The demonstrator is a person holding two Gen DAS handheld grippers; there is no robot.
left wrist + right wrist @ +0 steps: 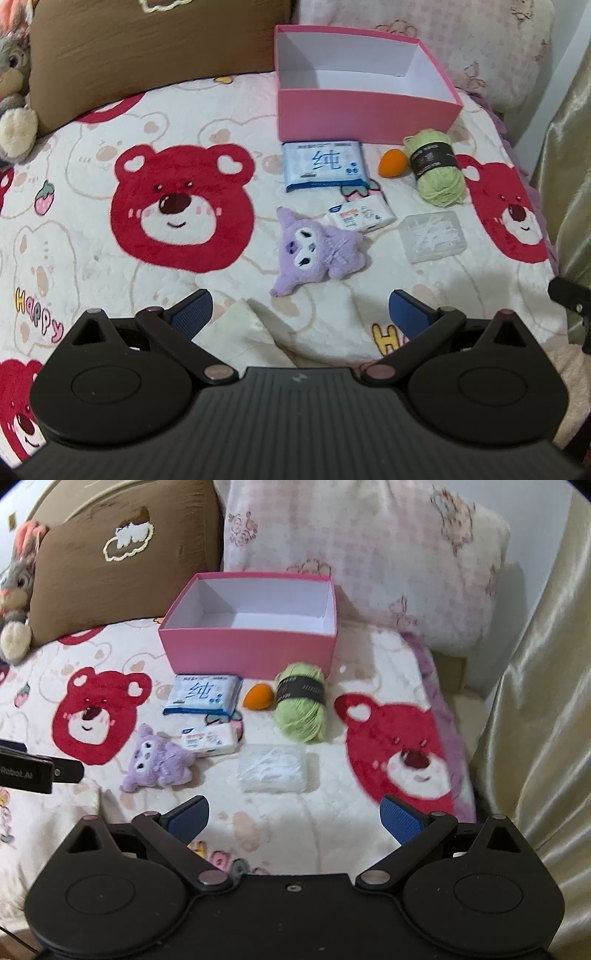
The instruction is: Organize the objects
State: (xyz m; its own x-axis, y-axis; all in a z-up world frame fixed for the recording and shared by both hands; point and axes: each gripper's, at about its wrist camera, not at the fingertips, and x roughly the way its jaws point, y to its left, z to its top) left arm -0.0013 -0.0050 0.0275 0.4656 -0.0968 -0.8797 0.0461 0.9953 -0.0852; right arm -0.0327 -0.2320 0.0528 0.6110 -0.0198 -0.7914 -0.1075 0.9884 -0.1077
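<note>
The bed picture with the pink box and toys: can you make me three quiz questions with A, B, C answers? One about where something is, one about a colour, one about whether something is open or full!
1. Where is the orange sponge?
A. inside the box
B. between the blue pack and the yarn
C. on the brown pillow

2. What colour is the yarn?
A. green
B. red
C. black

3. What is in the pink box?
A. the purple plush
B. the yarn
C. nothing that shows

Answers:
1 B: the sponge lies on the blanket with the blue pack to one side and the yarn to the other.
2 A: its strands are light green under a dark band.
3 C: only white inner walls and floor show, and the purple plush lies on the blanket.
</note>
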